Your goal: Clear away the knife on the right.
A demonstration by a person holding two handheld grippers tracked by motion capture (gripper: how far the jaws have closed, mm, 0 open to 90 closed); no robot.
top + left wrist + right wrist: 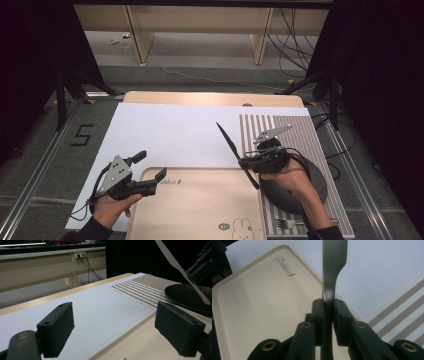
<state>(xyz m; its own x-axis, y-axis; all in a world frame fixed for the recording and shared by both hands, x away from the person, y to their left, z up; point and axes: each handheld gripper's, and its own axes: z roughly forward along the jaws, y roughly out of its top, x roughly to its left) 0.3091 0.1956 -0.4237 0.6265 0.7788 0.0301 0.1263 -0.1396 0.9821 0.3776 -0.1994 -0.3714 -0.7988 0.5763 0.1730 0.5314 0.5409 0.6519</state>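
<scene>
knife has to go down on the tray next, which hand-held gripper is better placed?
Right hand-held gripper: probably, it is shut on the knife beside the tray. The left hand-held gripper is open and holds nothing.

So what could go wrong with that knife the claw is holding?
The right claw pinches the knife on a narrow part of its handle, so it might twist or slip out. It hangs beside the black plate and above the rabbit tray; a drop could clatter onto either. The left claw is open nearby, so the two could bump.
</scene>
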